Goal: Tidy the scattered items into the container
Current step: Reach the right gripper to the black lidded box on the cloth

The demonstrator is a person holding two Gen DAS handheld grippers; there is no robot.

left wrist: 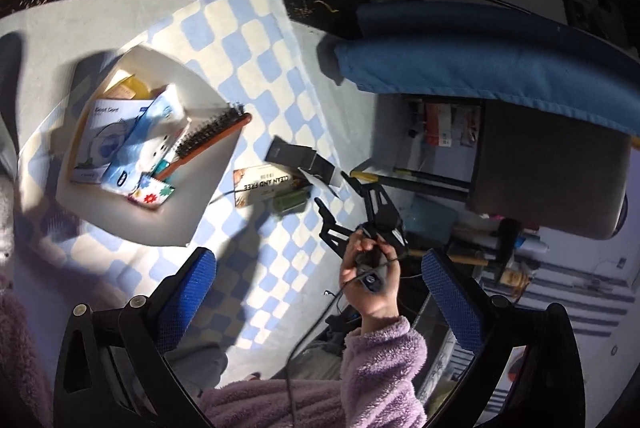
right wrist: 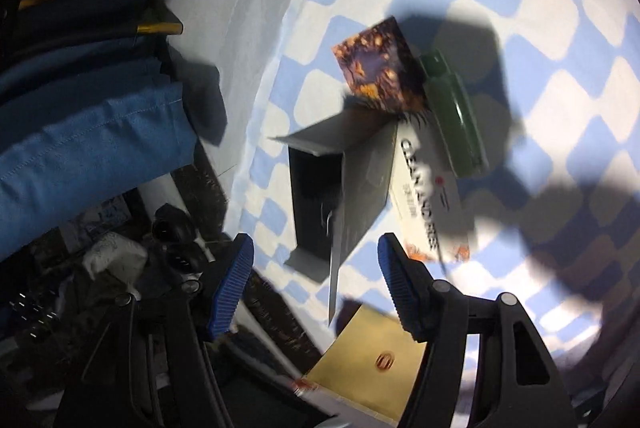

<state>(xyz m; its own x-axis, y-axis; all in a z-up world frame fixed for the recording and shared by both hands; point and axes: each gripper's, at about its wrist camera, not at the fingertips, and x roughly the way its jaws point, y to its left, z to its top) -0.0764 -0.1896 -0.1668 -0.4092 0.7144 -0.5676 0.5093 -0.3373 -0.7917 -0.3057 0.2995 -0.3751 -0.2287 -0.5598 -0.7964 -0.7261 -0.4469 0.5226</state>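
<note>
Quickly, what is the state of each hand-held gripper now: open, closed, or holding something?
Left hand-held gripper: open, holding nothing.
Right hand-held gripper: open, holding nothing; the dark open box lies just ahead of it.

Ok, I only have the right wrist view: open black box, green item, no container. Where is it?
Observer: The white container sits on the checkered cloth, beyond the CLEAN AND FREE box from your right gripper.
Operator: What's in it?
Observer: A hairbrush with its handle over the rim, a blue pack and some boxes.
Operator: Is the left gripper busy?
Observer: No. The left gripper is open with nothing between its fingers, raised above the cloth.
</note>
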